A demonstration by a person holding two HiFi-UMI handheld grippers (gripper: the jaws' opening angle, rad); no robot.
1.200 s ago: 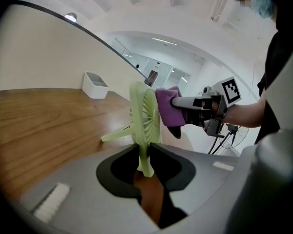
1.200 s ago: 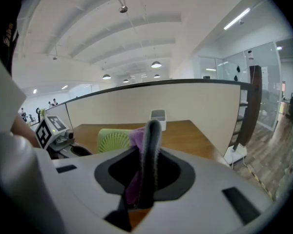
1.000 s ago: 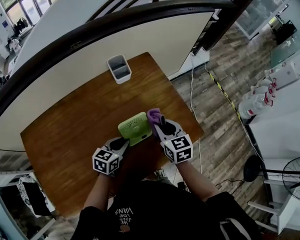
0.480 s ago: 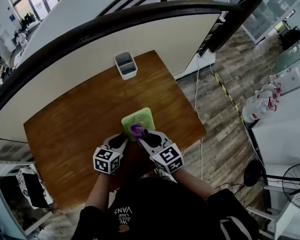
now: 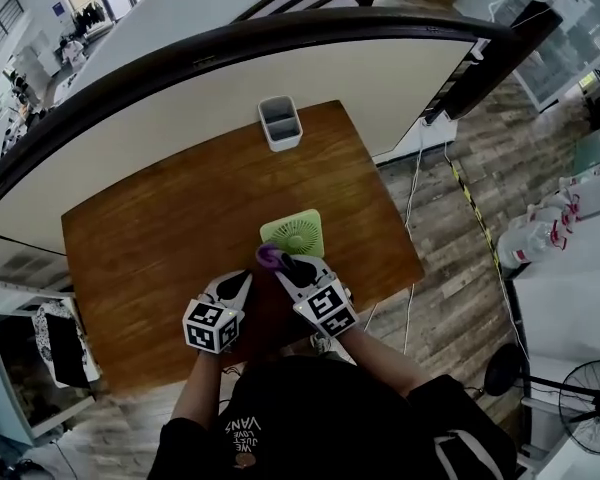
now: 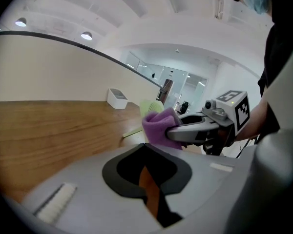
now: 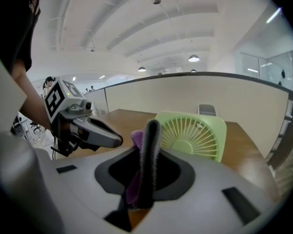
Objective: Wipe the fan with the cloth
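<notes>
**Cloth poised before the fan**

Your right gripper (image 5: 283,264) pinched the purple cloth (image 5: 268,258). The green fan (image 5: 293,233) stood upright just ahead of its jaws, grille facing them. Your left gripper (image 5: 236,284), farther off, had just closed on nothing.

Wooden worktop (image 5: 150,238) centre frame. White bin (image 5: 279,123) stands upright at its top edge, just beside the cream curved partition (image 5: 160,133). Right side: white cable (image 5: 412,206) and yellow-black tape strip (image 5: 470,206) on the floor, white bottles (image 5: 542,236). Black pedestal fan (image 5: 593,406) lower right.
</notes>
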